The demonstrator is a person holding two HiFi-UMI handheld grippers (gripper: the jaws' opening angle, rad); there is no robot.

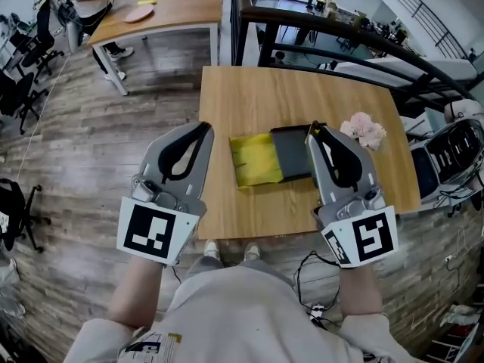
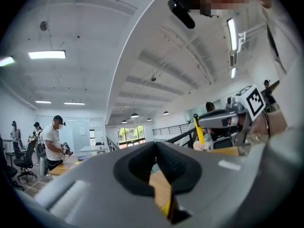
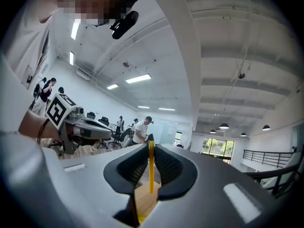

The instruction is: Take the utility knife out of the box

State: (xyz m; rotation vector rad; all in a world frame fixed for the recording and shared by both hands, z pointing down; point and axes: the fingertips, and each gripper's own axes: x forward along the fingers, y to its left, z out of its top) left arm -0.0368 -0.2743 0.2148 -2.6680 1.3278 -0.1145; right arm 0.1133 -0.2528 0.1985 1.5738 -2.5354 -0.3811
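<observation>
On the wooden table lies the open box, dark grey, with a yellow lining spread to its left. My right gripper is held level above the box's right end, shut on the thin yellow utility knife. In the right gripper view the knife stands edge-on between the black pads. My left gripper hovers left of the box, jaws together and empty; its pads meet at the tip. The left gripper view also catches the right gripper with the knife.
A pink flower sits on the table right of the box. A black railing runs behind the table. Another table with plates stands at the back left, a person beside it. Office chairs line the left side.
</observation>
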